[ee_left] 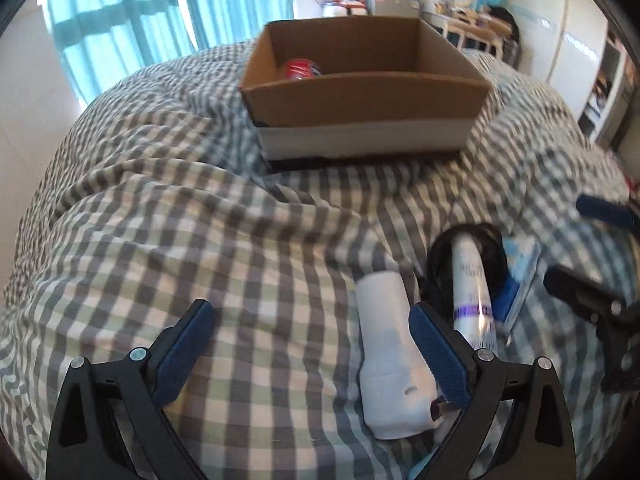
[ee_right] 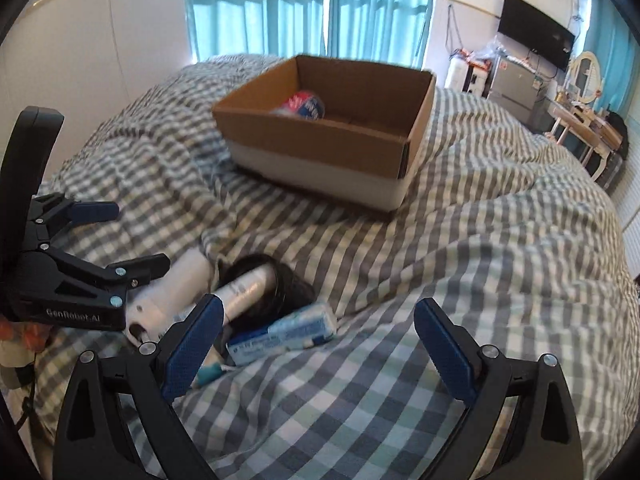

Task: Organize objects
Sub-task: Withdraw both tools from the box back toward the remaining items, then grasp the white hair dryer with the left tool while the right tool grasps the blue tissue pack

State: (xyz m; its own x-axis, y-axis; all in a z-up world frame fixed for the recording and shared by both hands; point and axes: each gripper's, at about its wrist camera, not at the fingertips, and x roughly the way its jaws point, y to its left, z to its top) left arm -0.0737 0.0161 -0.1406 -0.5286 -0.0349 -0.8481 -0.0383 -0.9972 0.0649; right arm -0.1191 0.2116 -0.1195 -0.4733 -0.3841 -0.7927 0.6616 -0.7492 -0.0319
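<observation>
left gripper (ee_left: 310, 356) spread wide over the checked duvet (ee_left: 208, 240), nothing between its pads. the white device (ee_left: 390, 364) lies just inside its right finger (ee_left: 438, 354), touching or nearly so, not clamped. right gripper (ee_right: 318, 348) also gaping, empty, low over the duvet.

there's the pile: the white device, beside it a white tube (ee_left: 472, 292) with a purple band, lying across a coil of black cable (ee_left: 436, 264), and a blue-and-white packet (ee_right: 282, 332) right up against them. from the right wrist view the packet sits nearest that gripper's left finger (ee_right: 192, 350), just beyond its tip.

further up the bed, the cardboard box (ee_left: 360, 96), open on top, white along the bottom of its walls, well apart from the pile. inside, one red and blue roundish thing (ee_right: 306, 106), blurred, can't make out what it is.

the left gripper shows in the right view, side-on, fingers apart, the lower one lying over the white device.

blue curtains (ee_right: 304, 8) behind, a tv (ee_right: 534, 36) on the far wall.
</observation>
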